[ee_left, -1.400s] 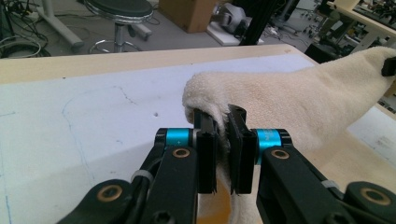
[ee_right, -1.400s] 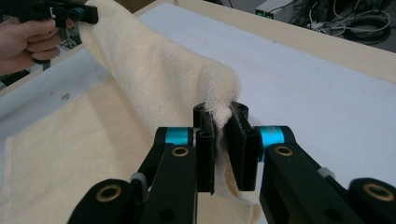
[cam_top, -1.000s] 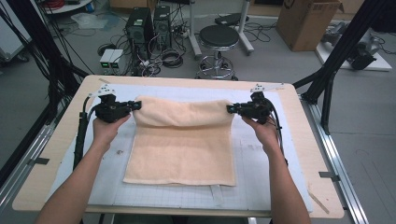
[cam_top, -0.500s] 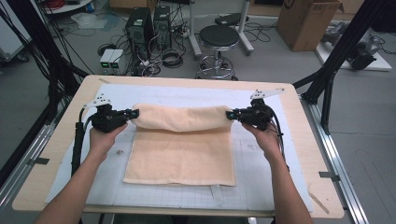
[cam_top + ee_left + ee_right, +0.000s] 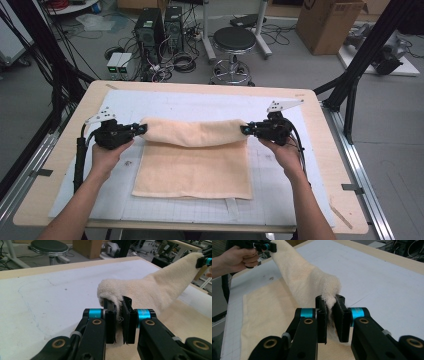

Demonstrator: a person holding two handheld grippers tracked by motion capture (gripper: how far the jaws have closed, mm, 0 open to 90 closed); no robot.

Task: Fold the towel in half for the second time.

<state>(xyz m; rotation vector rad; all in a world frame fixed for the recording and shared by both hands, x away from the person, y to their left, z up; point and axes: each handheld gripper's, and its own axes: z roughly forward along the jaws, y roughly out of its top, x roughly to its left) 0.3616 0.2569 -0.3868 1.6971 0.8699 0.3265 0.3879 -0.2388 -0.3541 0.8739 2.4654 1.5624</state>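
Left gripper point(image 5: 141, 129) clamped on one far corner of the cream towel point(image 5: 195, 160), right gripper point(image 5: 245, 129) clamped on the other. Far edge lifted and sagging between them (folded back toward the person), near half flat on the white mat point(image 5: 200, 105) on the table point(image 5: 320, 150).

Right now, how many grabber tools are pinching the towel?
2. The left gripper pinches the towel at its lifted left corner, and the right gripper pinches the lifted right corner. The towel's near half lies flat on the table.
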